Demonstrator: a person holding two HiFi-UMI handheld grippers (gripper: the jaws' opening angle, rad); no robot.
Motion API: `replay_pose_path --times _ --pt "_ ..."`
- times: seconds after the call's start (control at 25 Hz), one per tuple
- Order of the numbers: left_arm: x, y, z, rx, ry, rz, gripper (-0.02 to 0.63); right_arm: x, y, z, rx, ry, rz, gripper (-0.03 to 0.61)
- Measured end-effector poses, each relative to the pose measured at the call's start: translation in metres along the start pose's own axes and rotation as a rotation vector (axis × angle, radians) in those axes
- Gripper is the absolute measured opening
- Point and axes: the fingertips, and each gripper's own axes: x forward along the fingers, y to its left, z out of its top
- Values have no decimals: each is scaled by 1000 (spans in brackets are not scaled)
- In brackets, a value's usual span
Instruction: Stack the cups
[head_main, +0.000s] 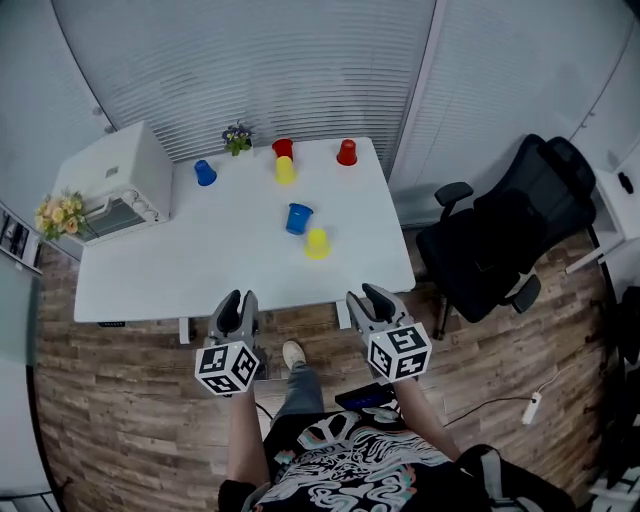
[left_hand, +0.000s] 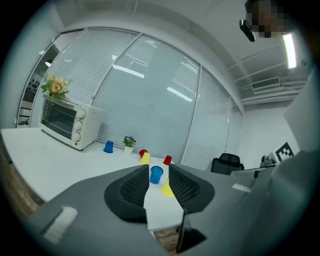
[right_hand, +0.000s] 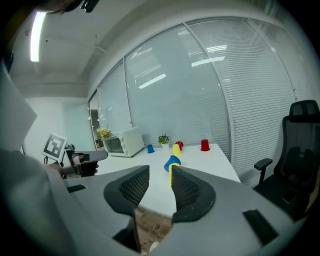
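A white table (head_main: 140, 270) fills the middle of an office with closed blinds behind it, a wooden floor below and a black chair (head_main: 505, 240) off at three o'clock. Six cups are scattered on the tabletop, none yet nested. Just right of centre a near blue cup (head_main: 298, 218) lies tipped over, with a near yellow cup (head_main: 317, 243) just beside it at its five o'clock. Along the far edge, from ten to one o'clock, stand a far blue cup (head_main: 205, 173), a tipped red cup (head_main: 283, 148) touching a far yellow cup (head_main: 285, 170), and a second red cup (head_main: 346, 152). The left gripper (head_main: 240, 298) and the right gripper (head_main: 369, 296) both hang at six o'clock, short of the near table edge. Each has its jaws spread, with nothing between them. The step in hand looks like the reach toward the nearest pair. To do it well, the right gripper should probably take the near yellow cup by its wall, low enough not to crush it, while the left gripper steadies or rights the tipped blue one, which is likely to roll if nudged. Coming in level across the table edge and closing gently should keep the light cups from skating away.
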Motion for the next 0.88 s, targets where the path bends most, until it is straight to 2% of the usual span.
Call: replay_pose_path --times 0.32,0.44,0.68,0.88 --pt "92 77 7 1 60 5 121 104 -7 17 -48 92 -7 121" --pt "118 105 16 3 69 16 121 130 -8 24 -50 106 -12 109" --pt "163 161 32 13 76 51 121 180 -5 37 -48 130 -16 127" --pt "188 189 43 18 57 91 120 201 -9 48 -48 148 -31 138"
